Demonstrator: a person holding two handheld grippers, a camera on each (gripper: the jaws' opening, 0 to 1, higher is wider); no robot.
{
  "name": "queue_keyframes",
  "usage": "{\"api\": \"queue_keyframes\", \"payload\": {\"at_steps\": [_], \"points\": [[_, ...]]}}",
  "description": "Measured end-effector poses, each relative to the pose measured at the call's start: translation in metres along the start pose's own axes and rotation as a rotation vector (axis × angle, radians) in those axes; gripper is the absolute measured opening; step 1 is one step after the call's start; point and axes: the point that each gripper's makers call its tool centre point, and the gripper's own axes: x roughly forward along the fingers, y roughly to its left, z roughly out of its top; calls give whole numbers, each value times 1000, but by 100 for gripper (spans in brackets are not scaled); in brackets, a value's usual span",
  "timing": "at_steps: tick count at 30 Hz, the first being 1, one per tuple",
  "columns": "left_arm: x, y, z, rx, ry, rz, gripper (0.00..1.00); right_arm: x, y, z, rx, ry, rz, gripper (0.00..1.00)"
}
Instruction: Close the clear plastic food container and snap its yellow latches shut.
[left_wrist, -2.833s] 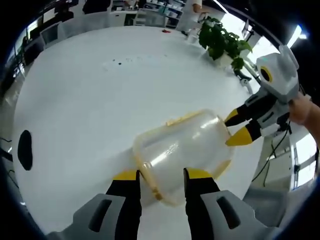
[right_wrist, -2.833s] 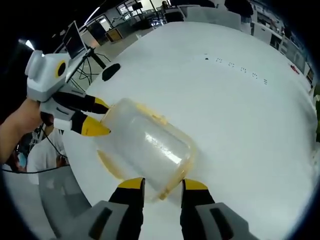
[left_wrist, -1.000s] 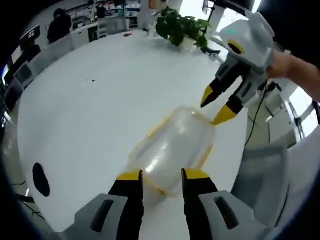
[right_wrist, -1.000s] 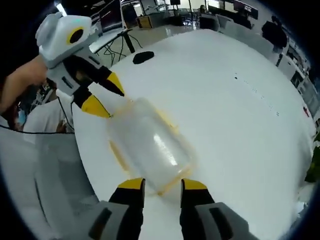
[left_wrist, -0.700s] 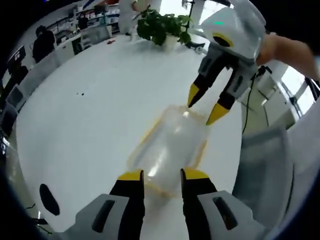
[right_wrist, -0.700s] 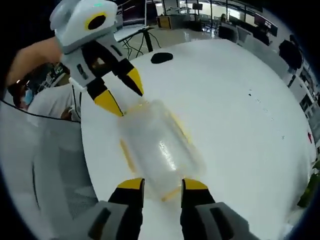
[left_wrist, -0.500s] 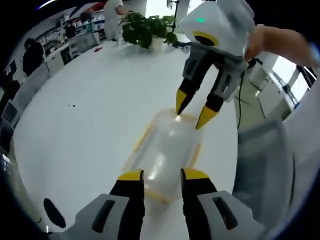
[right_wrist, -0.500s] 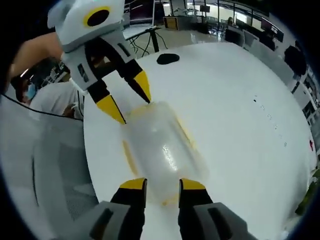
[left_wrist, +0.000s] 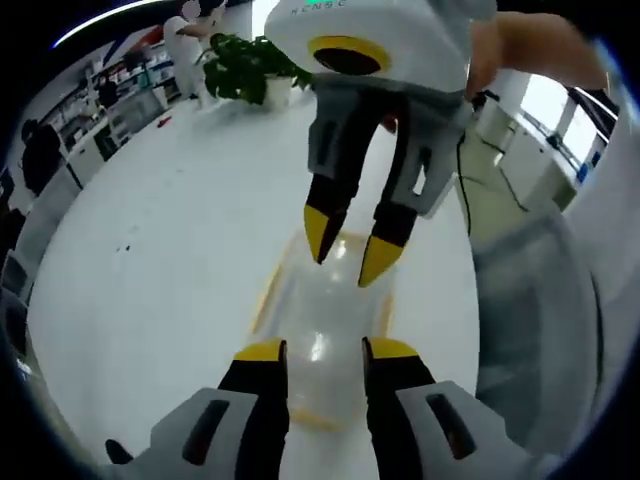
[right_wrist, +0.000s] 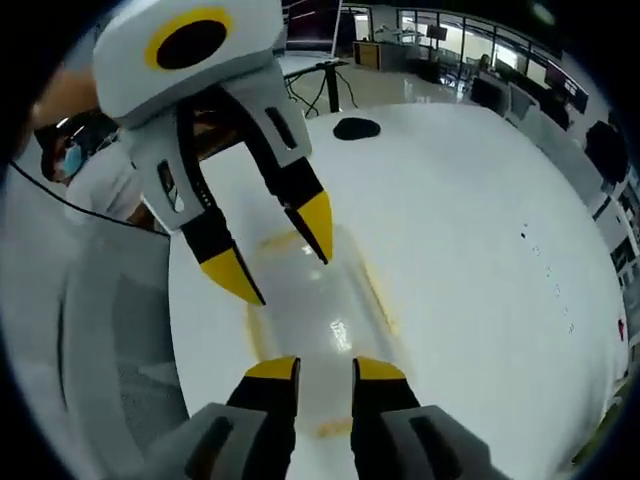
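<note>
Facing each other across the clear container (left_wrist: 325, 330), your left gripper (left_wrist: 315, 352) and right gripper (right_wrist: 326, 370) each hold parted jaws over one end, placing yellow tips above the latches (right_wrist: 263, 330) on the white table (right_wrist: 470, 230), presumably for pressing them shut.

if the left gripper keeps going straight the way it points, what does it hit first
Most likely the clear container lying just past its fingers, then the right gripper at the far end; depth is uncertain.
</note>
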Motion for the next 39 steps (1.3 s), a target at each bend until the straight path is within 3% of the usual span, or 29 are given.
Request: {"api": "queue_keyframes", "payload": {"at_steps": [17,26,39], "points": [[11,4,-9,-30,36,11,24,9,1,8,-21,-3,34,14],[19,-1,-2,-33,22,-2,26,13,0,8,-17,-18,31,13],[27,-12,-5,-45,24,-1,27,19,-4,10,-36,-22,22,14]]}}
